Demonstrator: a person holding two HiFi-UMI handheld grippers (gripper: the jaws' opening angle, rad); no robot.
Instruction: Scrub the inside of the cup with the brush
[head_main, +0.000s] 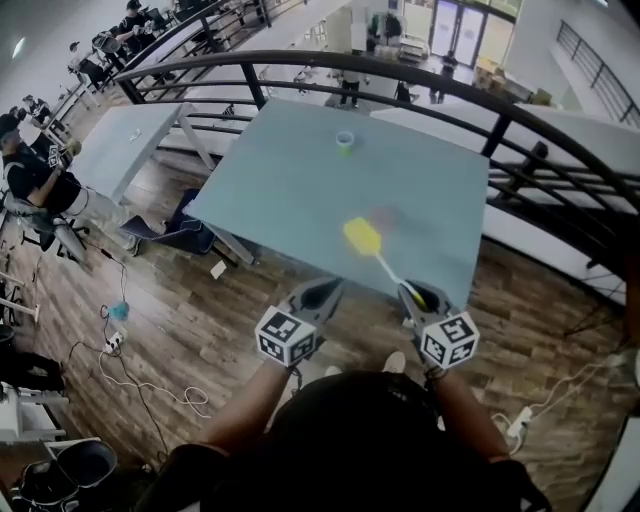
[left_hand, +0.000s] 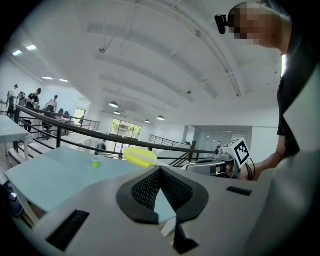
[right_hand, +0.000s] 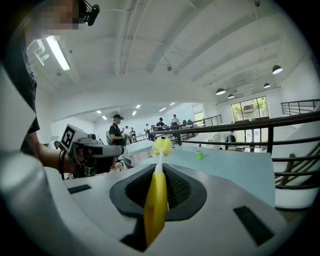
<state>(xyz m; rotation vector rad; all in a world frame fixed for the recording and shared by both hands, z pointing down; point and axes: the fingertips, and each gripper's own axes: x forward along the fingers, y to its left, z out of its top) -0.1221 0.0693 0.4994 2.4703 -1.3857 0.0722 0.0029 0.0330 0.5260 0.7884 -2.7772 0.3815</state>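
Note:
A small green cup (head_main: 345, 141) stands alone near the far edge of the pale blue table (head_main: 290, 190); it also shows as the cup (left_hand: 95, 162) and the cup (right_hand: 199, 155) in the gripper views. My right gripper (head_main: 413, 294) is shut on the yellow handle of a brush (right_hand: 156, 200), whose white stem and yellow head (head_main: 362, 236) reach over the table's near part. My left gripper (head_main: 322, 293) hangs just short of the table's near edge, shut with nothing in it. Both grippers are far from the cup.
A black metal railing (head_main: 520, 110) curves round behind and to the right of the table. A second table (head_main: 125, 140) stands at the left, with people seated beyond it. Cables and a power strip (head_main: 112, 343) lie on the wooden floor.

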